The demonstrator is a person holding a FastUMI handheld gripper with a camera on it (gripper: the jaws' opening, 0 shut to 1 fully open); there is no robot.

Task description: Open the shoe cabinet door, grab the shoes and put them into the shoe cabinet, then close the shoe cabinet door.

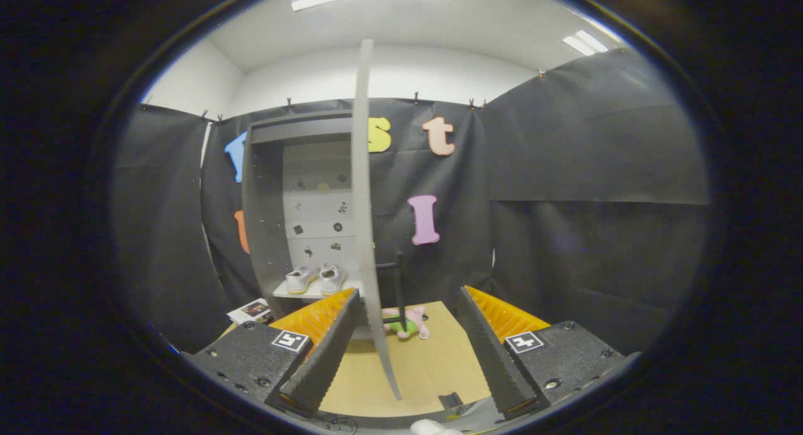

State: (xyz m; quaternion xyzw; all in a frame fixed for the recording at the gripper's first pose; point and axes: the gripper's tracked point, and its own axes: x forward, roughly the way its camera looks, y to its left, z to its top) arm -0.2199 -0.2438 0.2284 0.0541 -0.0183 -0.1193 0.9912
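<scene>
Gripper view looks straight at the edge of the shoe cabinet door point(364, 196), which stands swung open and comes toward the camera as a thin grey blade. Its lower end runs down between the two fingers point(326, 353), nearer the left one. The fingers are spread wide, holding nothing; I can't tell whether the left one touches the door or just sits beside it. The gripper point(409, 309) hovers over a tan counter point(426, 366).

Left of the door stands the shoe cabinet point(266, 215), grey, its inside open to view, with a pale back panel dotted with small dark marks. On its white lower shelf point(295, 292) sit the shoes point(315, 278), a pair of white sneakers side by side, beyond the left finger's tip.

Just past the door on the counter lies a small pink and green plush toy point(409, 322), between the fingers and further off. A dark upright post point(399, 284) rises right behind it. Some printed cards point(251, 310) lie near the cabinet's foot, beside the left finger's housing. Black cloth walls close the booth all round.
</scene>
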